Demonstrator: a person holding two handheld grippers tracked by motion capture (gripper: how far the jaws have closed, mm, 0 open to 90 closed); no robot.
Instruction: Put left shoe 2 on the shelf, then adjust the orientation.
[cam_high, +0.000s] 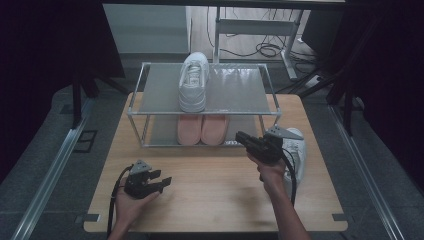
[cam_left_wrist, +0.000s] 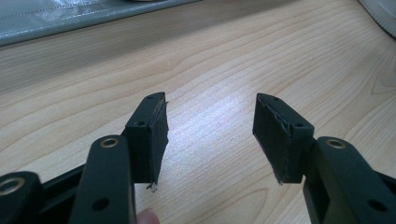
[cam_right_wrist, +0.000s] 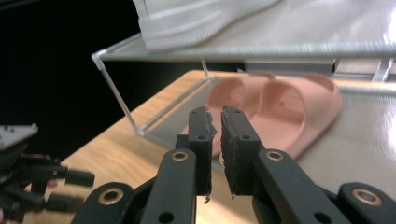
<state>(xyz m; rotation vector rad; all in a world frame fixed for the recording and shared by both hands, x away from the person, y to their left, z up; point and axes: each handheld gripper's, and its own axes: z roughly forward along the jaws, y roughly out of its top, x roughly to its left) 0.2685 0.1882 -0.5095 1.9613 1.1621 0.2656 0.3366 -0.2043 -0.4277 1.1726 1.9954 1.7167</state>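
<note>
From the high view, a light wooden table fills the middle of the frame, with a two-tier metal-framed rack at its far edge. One white sneaker stands on the top grey shelf, upper centre. Two pink slippers lie side by side on the lower shelf. A second white sneaker lies on the table at right of centre, just behind the right gripper, whose black jaws point left toward the rack with only a thin gap and nothing between them. At lower left the left gripper rests in an upturned hand, jaws parted. No writing can be read on the shoes.

In the left gripper view, the two ribbed black pads stand wide apart over bare wood grain, holding nothing; a strip of grey shelf crosses the upper left.

In the right gripper view, the jaws show a narrow slit, empty. Beyond them lie the smooth slippers, centre right, under the sneaker's ridged sole at the top.
</note>
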